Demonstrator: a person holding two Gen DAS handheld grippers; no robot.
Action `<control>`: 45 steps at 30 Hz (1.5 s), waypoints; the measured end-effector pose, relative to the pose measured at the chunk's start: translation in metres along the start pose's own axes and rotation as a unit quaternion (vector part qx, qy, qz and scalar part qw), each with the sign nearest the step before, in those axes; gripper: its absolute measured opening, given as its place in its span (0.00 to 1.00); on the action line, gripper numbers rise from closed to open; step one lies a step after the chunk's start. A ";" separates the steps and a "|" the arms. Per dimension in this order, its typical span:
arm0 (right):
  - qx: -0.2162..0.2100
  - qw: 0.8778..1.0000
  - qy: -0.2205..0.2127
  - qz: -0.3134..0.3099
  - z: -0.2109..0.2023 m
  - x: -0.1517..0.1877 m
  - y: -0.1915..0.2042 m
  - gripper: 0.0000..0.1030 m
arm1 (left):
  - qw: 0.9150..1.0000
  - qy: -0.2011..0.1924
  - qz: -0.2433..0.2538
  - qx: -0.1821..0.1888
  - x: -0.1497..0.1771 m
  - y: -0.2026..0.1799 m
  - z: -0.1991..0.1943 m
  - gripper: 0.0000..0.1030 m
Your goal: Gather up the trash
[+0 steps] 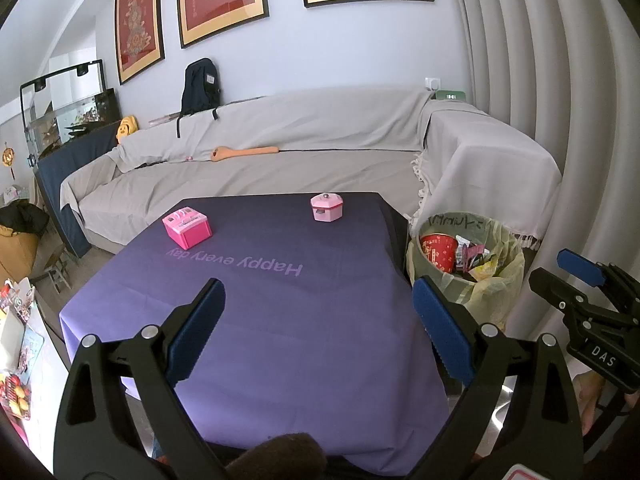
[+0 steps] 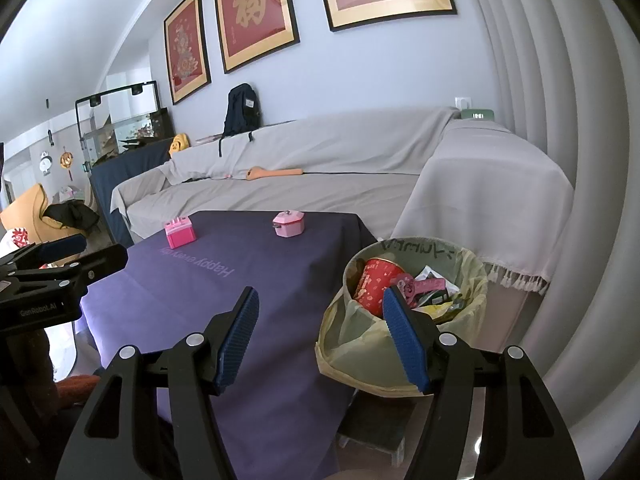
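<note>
The purple cloth point(image 1: 256, 320) on the table is showing the words "Happy every day", upside down from both cameras. The right gripper's body is carrying the letters "DAS", and the left one's body is reading "GenRobot.AI". The middle picture point(image 2: 256, 12) on the wall is bearing one large gold character. The left gripper point(image 1: 320, 324) is hanging wide open over the cloth, holding nothing. The right gripper point(image 2: 322, 334) is also standing wide open and empty, beside the table edge. The bin point(image 2: 404, 344), lined with a yellowish bag, is sitting just beyond the right gripper's right finger, and the trash, with a red cup point(image 2: 374, 284), is lying inside it.
</note>
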State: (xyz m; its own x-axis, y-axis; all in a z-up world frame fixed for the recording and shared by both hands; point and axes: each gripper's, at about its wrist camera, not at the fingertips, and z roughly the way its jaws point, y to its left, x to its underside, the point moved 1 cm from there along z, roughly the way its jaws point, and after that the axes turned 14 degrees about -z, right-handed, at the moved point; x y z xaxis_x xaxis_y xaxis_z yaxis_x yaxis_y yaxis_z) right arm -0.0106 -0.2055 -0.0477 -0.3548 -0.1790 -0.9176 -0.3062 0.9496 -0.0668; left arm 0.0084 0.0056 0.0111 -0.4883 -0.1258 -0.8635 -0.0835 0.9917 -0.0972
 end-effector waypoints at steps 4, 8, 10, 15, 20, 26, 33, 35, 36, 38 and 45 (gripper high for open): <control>0.000 1.000 0.000 0.001 0.000 0.000 0.000 0.59 | 1.000 -0.001 -0.001 0.000 0.000 0.000 0.000 0.87; 0.000 1.000 0.001 0.001 0.000 0.001 0.001 0.59 | 1.000 0.000 0.000 0.000 0.000 0.000 0.000 0.87; 0.000 1.000 0.000 0.001 0.000 0.000 0.000 0.59 | 1.000 0.000 0.000 0.000 0.000 0.000 0.000 0.87; 0.000 1.000 0.001 0.001 0.000 0.000 0.000 0.59 | 1.000 0.000 0.000 0.001 0.000 0.000 0.000 0.87; -0.001 1.000 0.001 0.002 0.000 0.000 0.000 0.59 | 1.000 0.001 -0.001 0.000 0.001 0.000 0.000 0.87; 0.001 1.000 0.000 0.002 0.000 0.001 -0.001 0.59 | 1.000 0.000 -0.001 0.001 0.001 0.000 0.001 0.87; 0.001 1.000 0.001 0.002 0.000 0.003 0.001 0.59 | 1.000 0.004 -0.003 0.000 0.003 -0.001 0.002 0.87; 0.001 1.000 0.001 0.003 0.000 0.004 0.001 0.59 | 1.000 0.004 -0.003 0.000 0.004 -0.002 0.002 0.87; 0.001 1.000 0.001 0.003 0.000 0.004 0.001 0.59 | 1.000 0.003 -0.003 0.000 0.003 -0.001 0.002 0.87; 0.001 1.000 0.001 0.003 0.000 0.004 0.001 0.59 | 1.000 0.004 -0.003 0.000 0.003 -0.001 0.002 0.87; 0.002 1.000 0.001 0.004 0.000 0.004 0.001 0.59 | 1.000 0.004 -0.004 0.000 0.003 -0.002 0.002 0.87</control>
State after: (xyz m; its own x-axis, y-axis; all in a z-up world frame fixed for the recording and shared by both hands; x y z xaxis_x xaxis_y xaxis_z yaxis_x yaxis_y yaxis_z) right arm -0.0126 -0.2056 -0.0512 -0.3585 -0.1723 -0.9175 -0.3007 0.9518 -0.0612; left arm 0.0090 0.0036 0.0078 -0.4953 -0.1330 -0.8585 -0.0875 0.9908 -0.1030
